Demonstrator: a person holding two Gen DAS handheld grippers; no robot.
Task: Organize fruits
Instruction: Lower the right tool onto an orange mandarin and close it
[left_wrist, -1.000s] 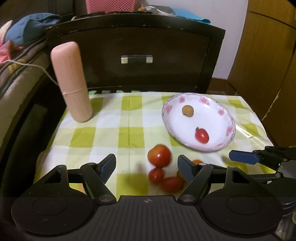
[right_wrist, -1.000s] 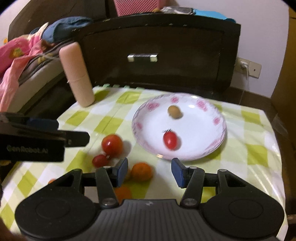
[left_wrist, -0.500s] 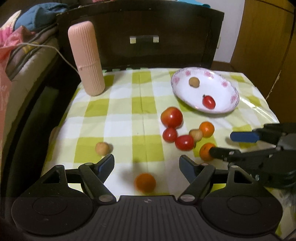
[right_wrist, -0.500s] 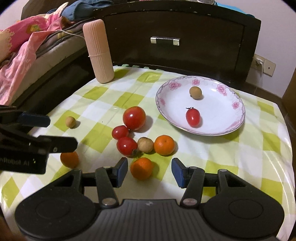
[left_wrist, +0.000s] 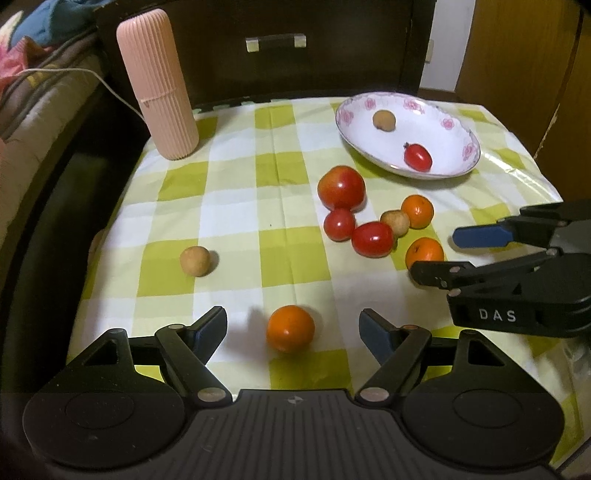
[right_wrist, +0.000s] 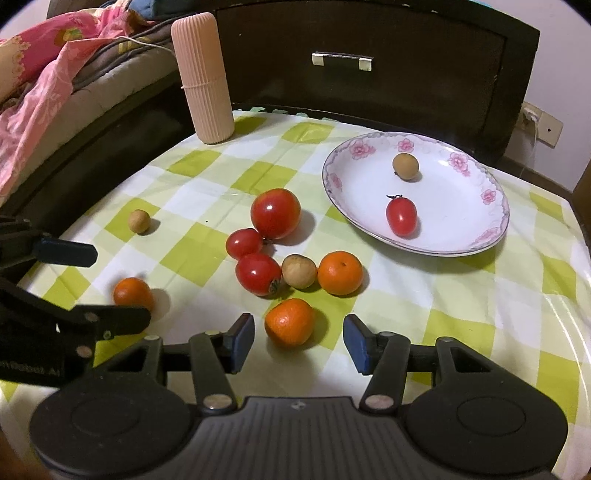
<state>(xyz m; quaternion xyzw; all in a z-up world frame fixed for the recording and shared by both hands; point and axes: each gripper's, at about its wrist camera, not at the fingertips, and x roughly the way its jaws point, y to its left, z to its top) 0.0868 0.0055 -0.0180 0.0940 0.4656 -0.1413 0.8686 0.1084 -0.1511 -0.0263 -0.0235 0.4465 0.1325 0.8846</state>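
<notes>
Left gripper (left_wrist: 293, 330): black plastic arms, blue pads, jaws apart and widening, glossy round mandarin (left_wrist: 290, 328) on the cloth between them, pads clear of it. Right gripper (right_wrist: 298, 338): same build, jaws apart with a narrower gap, a second dimpled mandarin (right_wrist: 289, 322) sitting just ahead between the pads, not touched.

Tablecloth (left_wrist: 236, 206): shiny plastic, yellow-green and white check, creased, light glare on the right edge.

Loose cluster mid-table: large smooth tomato (right_wrist: 275, 213), two small cherry tomatoes (right_wrist: 243, 242) touching it and each other, one with its dried green calyx showing. Matte tan longan (right_wrist: 299, 271) pressed between the lower cherry tomato and a third mandarin (right_wrist: 340, 272). Another longan (left_wrist: 195, 260) lies alone, well apart on the left side.

Plate (right_wrist: 480, 236): shallow glazed white ceramic, pink flower print around the rim, at the far right of the table. Inside it: oval cherry tomato with stem (right_wrist: 401, 215) and one rough brown longan (right_wrist: 405, 166), apart from each other.

Ribbed pink cylindrical container (left_wrist: 158, 85), rounded top, seam around the middle, upright at the far left corner. Dark wooden drawer front (right_wrist: 406, 66) with a metal bar handle behind the table.
</notes>
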